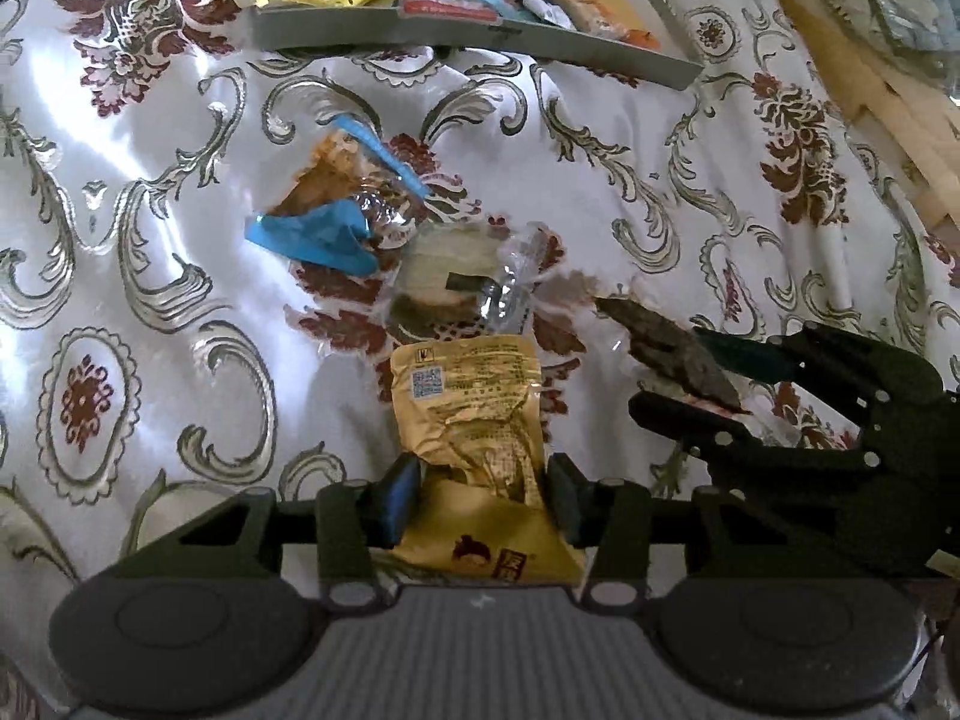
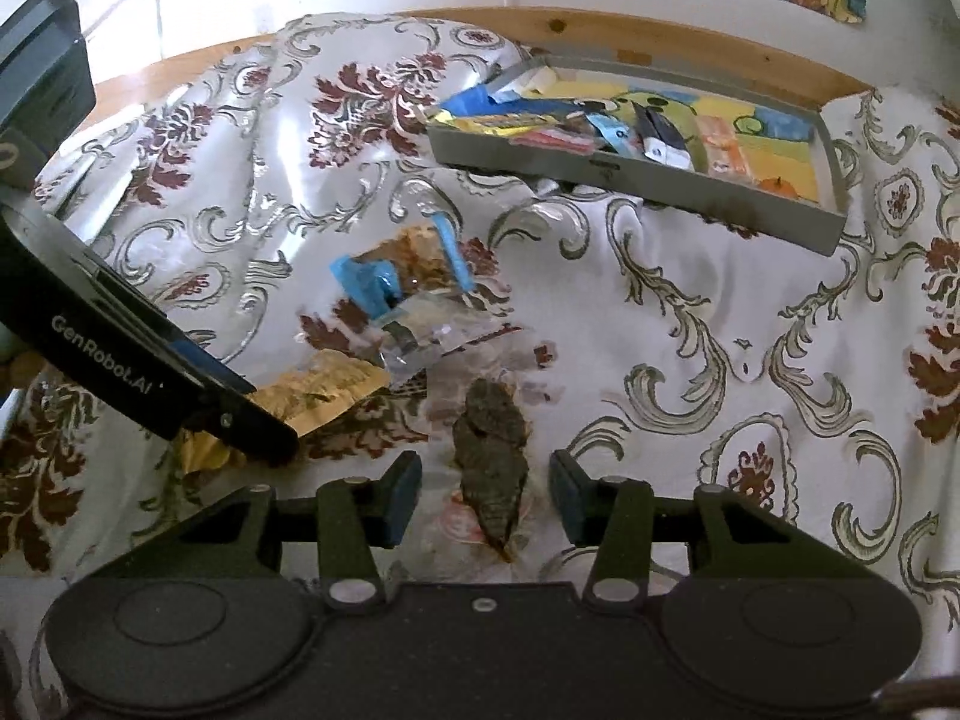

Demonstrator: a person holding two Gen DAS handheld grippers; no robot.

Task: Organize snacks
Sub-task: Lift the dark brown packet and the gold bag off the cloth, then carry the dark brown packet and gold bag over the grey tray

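A gold snack packet [image 1: 480, 420] lies on the patterned cloth between the fingers of my left gripper [image 1: 483, 501], whose pads touch its sides; it also shows in the right wrist view [image 2: 318, 390]. A dark brown snack in a clear wrapper [image 2: 492, 456] lies between the fingers of my right gripper [image 2: 483, 501], which is open around it with gaps on both sides; it shows in the left wrist view [image 1: 672, 348] too. A clear-wrapped round snack [image 1: 462, 282] and a blue-edged packet [image 1: 342, 204] lie just beyond the gold packet.
A grey tray [image 2: 648, 180] holding several snack packets sits at the far side of the cloth, also in the left wrist view [image 1: 480, 36]. A wooden edge [image 2: 660, 42] runs behind it. The patterned cloth [image 1: 150, 240] covers the surface.
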